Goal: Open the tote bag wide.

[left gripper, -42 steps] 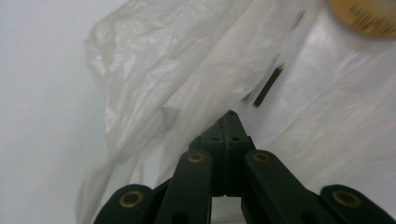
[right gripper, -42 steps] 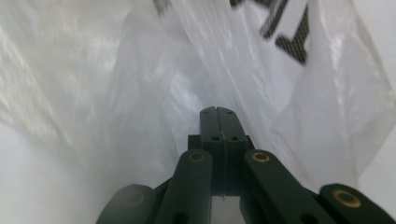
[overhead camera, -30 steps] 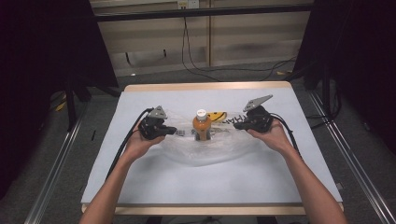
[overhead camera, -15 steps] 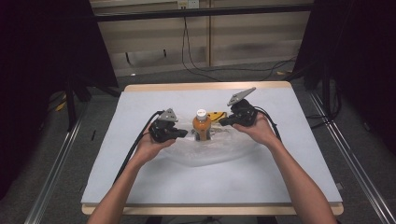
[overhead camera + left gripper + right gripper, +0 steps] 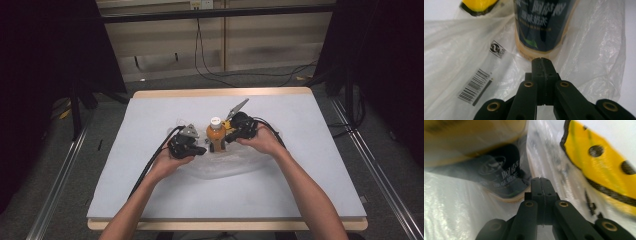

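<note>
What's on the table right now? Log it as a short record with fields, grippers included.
surface: table with a pale cover
centre item: bottle, upright, white cap, amber drink, dark label
under the bottle: clear plastic bag, crumpled, with a printed barcode
behind the bottle: yellow packet with black edge
left gripper: shut, tips at the bottle's base, over the bag
right gripper: shut, tips between bottle and yellow packet
holding: whether either gripper pinches the bag film cannot be told
</note>
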`<state>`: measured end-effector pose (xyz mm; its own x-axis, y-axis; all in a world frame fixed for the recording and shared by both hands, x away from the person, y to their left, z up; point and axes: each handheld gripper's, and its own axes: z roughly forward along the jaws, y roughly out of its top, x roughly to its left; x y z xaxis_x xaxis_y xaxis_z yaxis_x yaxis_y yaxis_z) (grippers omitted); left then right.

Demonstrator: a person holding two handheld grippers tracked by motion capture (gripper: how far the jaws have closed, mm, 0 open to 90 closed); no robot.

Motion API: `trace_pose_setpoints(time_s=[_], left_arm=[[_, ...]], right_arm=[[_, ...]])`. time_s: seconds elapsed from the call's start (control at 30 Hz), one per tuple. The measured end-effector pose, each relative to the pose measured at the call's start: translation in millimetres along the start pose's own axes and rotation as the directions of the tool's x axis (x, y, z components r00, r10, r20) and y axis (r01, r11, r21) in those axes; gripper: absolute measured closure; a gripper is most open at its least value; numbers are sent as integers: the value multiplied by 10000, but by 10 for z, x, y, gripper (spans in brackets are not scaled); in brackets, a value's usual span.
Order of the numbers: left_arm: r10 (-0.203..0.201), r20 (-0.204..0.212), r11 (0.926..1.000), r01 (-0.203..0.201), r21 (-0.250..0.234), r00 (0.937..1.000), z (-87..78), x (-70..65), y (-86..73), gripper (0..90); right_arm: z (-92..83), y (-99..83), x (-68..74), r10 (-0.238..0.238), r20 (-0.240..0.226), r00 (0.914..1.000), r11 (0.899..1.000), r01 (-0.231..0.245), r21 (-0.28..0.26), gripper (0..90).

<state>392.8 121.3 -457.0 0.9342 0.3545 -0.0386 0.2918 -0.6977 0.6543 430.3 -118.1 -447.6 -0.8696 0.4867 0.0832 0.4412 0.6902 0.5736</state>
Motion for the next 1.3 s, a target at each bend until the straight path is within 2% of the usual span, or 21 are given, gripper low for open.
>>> trace_pose_setpoints(time_s=[0.1, 0.27, 0.37, 0.4, 0.53, 0.63, 0.67, 0.73, 0.77, 0.83, 0.87, 0.97, 1.03, 1.1, 1.17, 1.23, 1.3], left_arm=[[-41, 178, 10000, 40, 69, 9998, 50, -23, -42, 900], [-12, 413, 10000, 10, 57, 9991, 151, -88, -96, 900], [-19, 449, 9999, 15, 109, 9990, 150, -100, -92, 900], [-30, 496, 10000, 32, -38, 9988, 161, -105, -99, 900], [85, 541, 9999, -88, 62, 9985, 148, -128, -106, 900], [222, 475, 9997, -228, 116, 9986, 137, -172, -112, 900], [344, 688, 9991, -359, 209, 9970, 128, -179, -110, 900], [507, 605, 9980, -528, 340, 9969, 121, -227, -105, 900], [564, 645, 9981, -578, 194, 9963, 131, -250, -111, 900], [672, 675, 9968, -699, 388, 9955, 115, -288, -107, 900], [679, 819, 9972, -703, 272, 9943, 121, -299, -113, 900], [714, 826, 9970, -734, 224, 9940, 119, -331, -121, 900], [441, 1210, 9989, -459, 125, 9917, 135, -328, -117, 900], [398, 1230, 9992, -402, 4, 9916, 158, -336, -98, 900], [410, 1190, 9990, -386, -224, 9921, 184, -361, -80, 900], [588, 1203, 9980, -556, -297, 9910, 188, -402, -59, 900], [684, 1339, 9972, -636, -397, 9886, 182, -446, -34, 900]], right_arm=[[55, 6, 5, -138, 59, 9999, 9997, 136, 215, 900], [160, -14, -49, 176, -24, 9998, 9980, -174, 600, 900], [202, -17, -78, 324, -85, 9994, 9982, -319, 512, 900], [216, -15, -90, 322, -58, 9995, 9984, -319, 465, 900], [252, 8, -132, 612, -107, 9981, 9976, -608, 331, 900], [270, 29, -154, 796, -106, 9968, 9963, -793, 323, 900], [274, 38, -163, 800, -71, 9968, 9963, -797, 336, 900], [290, 57, -181, 903, 11, 9959, 9955, -903, 283, 900], [296, 66, -194, 988, -14, 9951, 9947, -987, 284, 900], [309, 79, -226, 1196, -13, 9928, 9925, -1196, 243, 900], [314, 83, -242, 1312, -44, 9913, 9911, -1311, 213, 900], [327, 100, -271, 1421, 0, 9899, 9897, -1420, 168, 900], [338, 117, -282, 1439, 20, 9896, 9895, -1439, 165, 900], [349, 132, -294, 1490, 47, 9888, 9887, -1490, 139, 900], [358, 141, -306, 1581, 48, 9874, 9874, -1581, 91, 900], [365, 148, -311, 1696, 107, 9855, 9855, -1697, 70, 900], [370, 160, -319, 1683, 174, 9856, 9857, -1685, 68, 900]])
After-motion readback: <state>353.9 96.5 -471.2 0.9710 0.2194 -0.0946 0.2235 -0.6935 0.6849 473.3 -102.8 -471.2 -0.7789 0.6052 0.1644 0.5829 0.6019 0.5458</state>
